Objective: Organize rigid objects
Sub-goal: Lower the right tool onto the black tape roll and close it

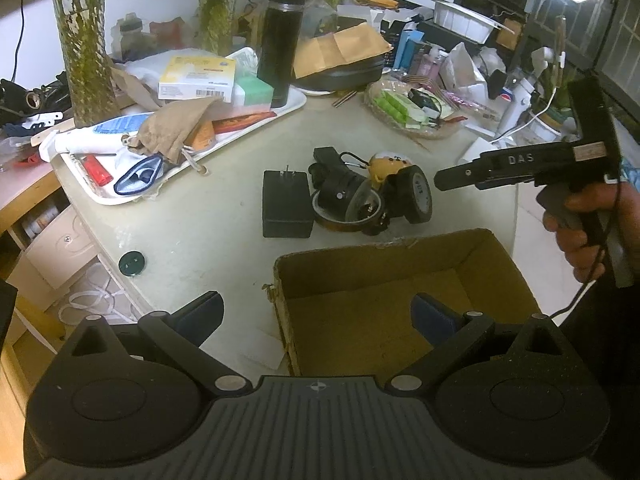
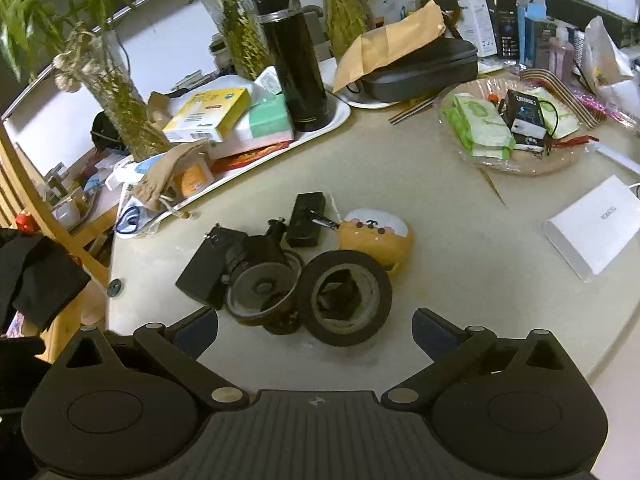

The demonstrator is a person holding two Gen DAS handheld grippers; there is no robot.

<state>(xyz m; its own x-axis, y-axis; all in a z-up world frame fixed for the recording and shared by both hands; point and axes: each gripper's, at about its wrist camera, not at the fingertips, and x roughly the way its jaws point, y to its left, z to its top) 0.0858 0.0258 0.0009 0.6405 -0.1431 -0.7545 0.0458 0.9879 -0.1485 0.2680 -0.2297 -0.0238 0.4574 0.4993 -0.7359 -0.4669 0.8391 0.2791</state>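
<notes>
A cluster of rigid objects lies mid-table: a black power adapter (image 1: 286, 204) (image 2: 204, 268), a black tape roll (image 1: 416, 194) (image 2: 345, 298), a black suction-cup mount (image 2: 260, 284) resting on an amber tape ring, a small black box (image 2: 306, 220) and a yellow toy (image 2: 376, 232). An empty cardboard box (image 1: 376, 252) stands in front of them. My left gripper (image 1: 318, 312) hovers open over the box's near left corner. My right gripper (image 2: 316, 322) is open, low and just short of the tape roll; in the left wrist view the right gripper (image 1: 444, 179) reaches in from the right, held by a hand (image 1: 580, 236).
A white tray (image 1: 298, 106) at the back left carries boxes, a brown pouch and a black thermos (image 1: 280, 40). Glass vases stand behind it. A basket (image 2: 532, 168) of green packets and a white box (image 2: 592, 228) sit right. The table edge drops off at left.
</notes>
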